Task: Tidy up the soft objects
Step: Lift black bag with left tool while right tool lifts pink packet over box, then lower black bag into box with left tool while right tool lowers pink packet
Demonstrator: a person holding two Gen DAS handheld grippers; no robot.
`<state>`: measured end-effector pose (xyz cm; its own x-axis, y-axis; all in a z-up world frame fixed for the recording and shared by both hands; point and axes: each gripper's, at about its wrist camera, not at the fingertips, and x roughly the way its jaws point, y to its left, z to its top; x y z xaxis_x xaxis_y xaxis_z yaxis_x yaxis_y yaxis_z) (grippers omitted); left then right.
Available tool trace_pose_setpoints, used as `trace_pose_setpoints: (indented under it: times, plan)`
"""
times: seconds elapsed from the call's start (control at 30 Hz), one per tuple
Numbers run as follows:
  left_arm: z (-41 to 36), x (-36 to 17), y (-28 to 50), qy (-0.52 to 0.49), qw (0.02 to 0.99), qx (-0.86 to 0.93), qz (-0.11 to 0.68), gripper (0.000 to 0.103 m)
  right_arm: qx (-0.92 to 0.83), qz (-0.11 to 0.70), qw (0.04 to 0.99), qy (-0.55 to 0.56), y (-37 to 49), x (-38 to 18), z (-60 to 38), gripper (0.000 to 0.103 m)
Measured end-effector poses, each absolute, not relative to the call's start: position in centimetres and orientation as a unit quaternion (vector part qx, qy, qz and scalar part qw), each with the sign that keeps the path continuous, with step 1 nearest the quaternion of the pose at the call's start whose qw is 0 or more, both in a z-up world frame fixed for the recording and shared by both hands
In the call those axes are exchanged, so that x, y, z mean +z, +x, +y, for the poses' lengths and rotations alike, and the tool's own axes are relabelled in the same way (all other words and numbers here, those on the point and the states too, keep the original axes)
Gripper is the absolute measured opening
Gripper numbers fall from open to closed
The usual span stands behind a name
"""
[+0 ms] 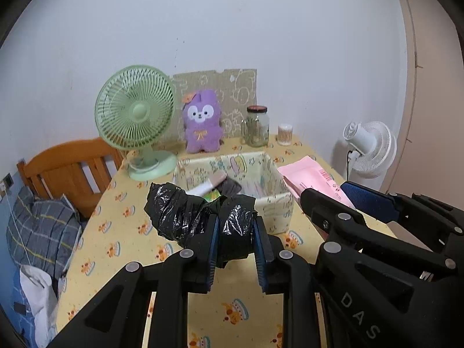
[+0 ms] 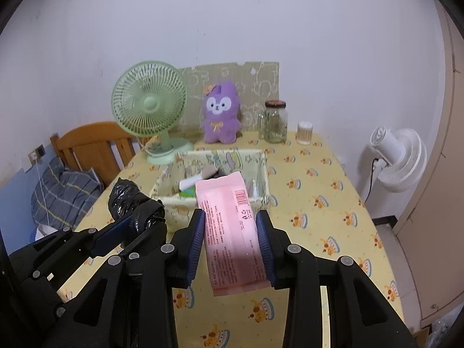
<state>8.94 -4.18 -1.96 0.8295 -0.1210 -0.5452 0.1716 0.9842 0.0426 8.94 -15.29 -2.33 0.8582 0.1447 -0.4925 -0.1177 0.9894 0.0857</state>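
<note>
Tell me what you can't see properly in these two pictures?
- Box contents: both views, its near wall, the black bundle and pink pack cover most; only a white tube and something green show.
- Inside the bundle: opaque plastic wrap.
- Pack's small print: right view, too small, blurred.
- Jar contents: too small, hazy through glass.
- Table's near edge: both views, hidden by the left claw and right claw.

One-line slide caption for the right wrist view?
Right gripper grips pink pack above fabric bin.
</note>
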Motion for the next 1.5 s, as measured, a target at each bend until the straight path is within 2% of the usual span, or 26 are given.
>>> trace_pose_setpoints:
  times: [0.77,1.1,1.5]
  plan:
    - [-3.9,-0.7,14.7,0.036,0.965,-0.068,0.249,0.022,0.061,0.223,0.972,0.041,14.8,-0.2,-15.3,0.039]
    - [-3.3,-1.5,18.2,0.024,0.966,-0.066,0.249,0.023,0.063,0.222,0.972,0.044,18.8,-0.8,-14.9,0.039]
    - [-2.7,-4.7,23.0,-0.013,0.956,-0.077,0.283,0.026,0.068,0.242,0.967,0.044,23.9,-3.0,-14.6,0.039]
